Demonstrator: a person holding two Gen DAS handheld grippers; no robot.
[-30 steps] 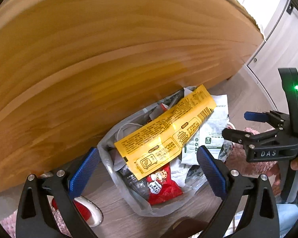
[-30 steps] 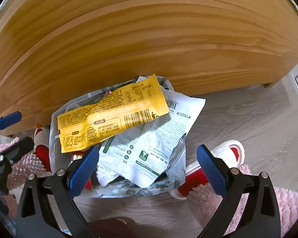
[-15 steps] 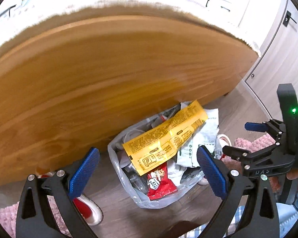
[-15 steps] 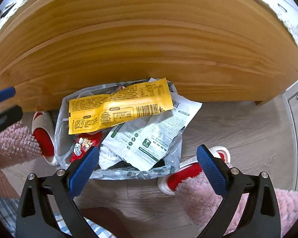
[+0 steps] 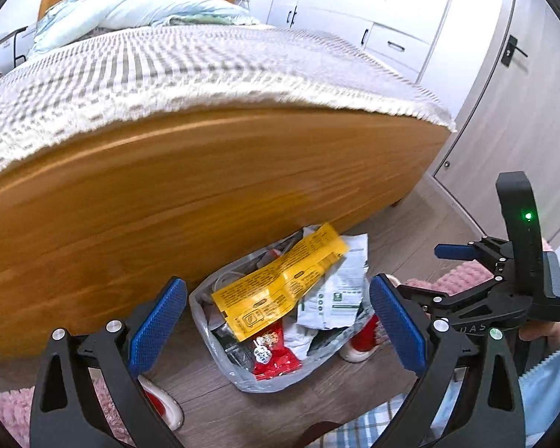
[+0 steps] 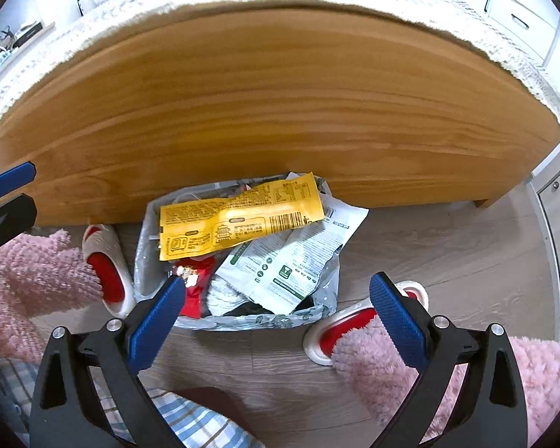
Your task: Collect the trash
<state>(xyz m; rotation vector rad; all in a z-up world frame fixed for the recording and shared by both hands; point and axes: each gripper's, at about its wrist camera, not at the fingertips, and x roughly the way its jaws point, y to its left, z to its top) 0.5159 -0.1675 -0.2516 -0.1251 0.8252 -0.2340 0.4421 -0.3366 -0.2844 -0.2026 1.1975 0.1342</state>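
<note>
A clear plastic trash bag (image 5: 220,358) (image 6: 145,246) sits on the floor against the wooden bed frame, filled with wrappers. On top lies a yellow wrapper (image 5: 280,287) (image 6: 239,220), beside it a white and green packet (image 5: 339,287) (image 6: 291,257), and lower down a red snack packet (image 5: 274,354) (image 6: 192,295). My left gripper (image 5: 278,326) is open above and in front of the bag with nothing between its fingers. My right gripper (image 6: 278,308) is open too, empty, and it shows at the right of the left wrist view (image 5: 463,268).
The wooden bed frame (image 5: 190,194) (image 6: 265,112) with a knitted blanket (image 5: 190,74) rises behind the bag. Red and white slippers (image 6: 108,268) (image 6: 351,328) and pink fluffy socks (image 6: 33,276) flank the bag. White wardrobe and door (image 5: 504,93) stand at the right.
Both grippers have pulled up and back from the bag, so the bag looks smaller and the blanket and room have come into view. The trash lies unchanged.
</note>
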